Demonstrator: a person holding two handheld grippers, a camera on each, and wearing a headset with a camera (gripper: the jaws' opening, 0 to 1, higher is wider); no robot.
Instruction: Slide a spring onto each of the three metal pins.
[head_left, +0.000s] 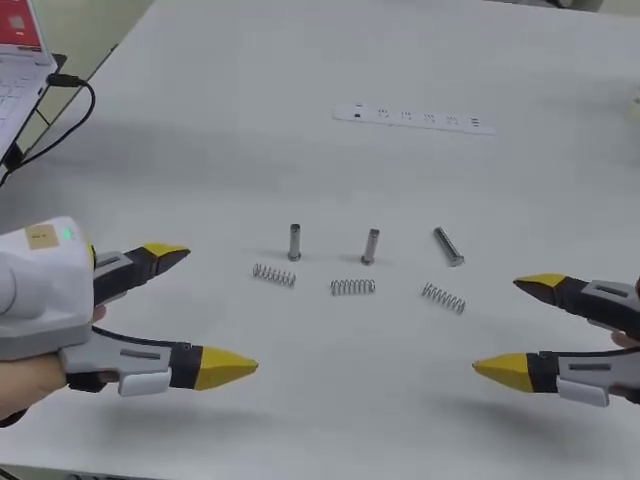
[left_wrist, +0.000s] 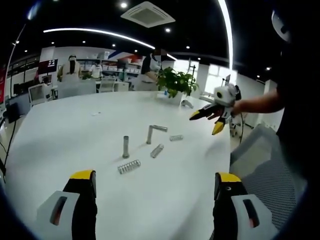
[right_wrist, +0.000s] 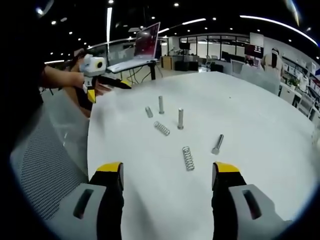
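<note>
Plainly, nothing is held. The left gripper (head_left: 208, 312), a white plastic body with black jaws capped in pointed yellow tips, hovers over the near left of the table with its jaws spread wide. The right gripper (head_left: 512, 326), of the same make, hovers at the near right, its jaws equally parted and bare.

Between them, on the smooth matte white table (head_left: 300, 420), the task's parts lie in two short rows. In the far row, the left metal pin (head_left: 294, 242), a dull grey cylinder, stands upright. The middle metal pin (head_left: 371, 246) also stands on end, and the right metal pin (head_left: 448, 246) lies on its side at an angle. In the right gripper view that fallen pin shows a wider head at one end.

In the near row are three thin coils of bright wire, each lying flat just in front of a pin and apart from it: the left spring (head_left: 274, 275), the middle spring (head_left: 352, 287) and the right spring (head_left: 443, 298). Every pin's shaft is bare.

Well beyond the pins lies a long flat white power strip (head_left: 413, 117). At the far left corner sits an open laptop (head_left: 15, 70) with a looping black cable (head_left: 78, 88). In the left gripper view a leafy green potted plant (left_wrist: 175, 82) stands at the table's far edge.
</note>
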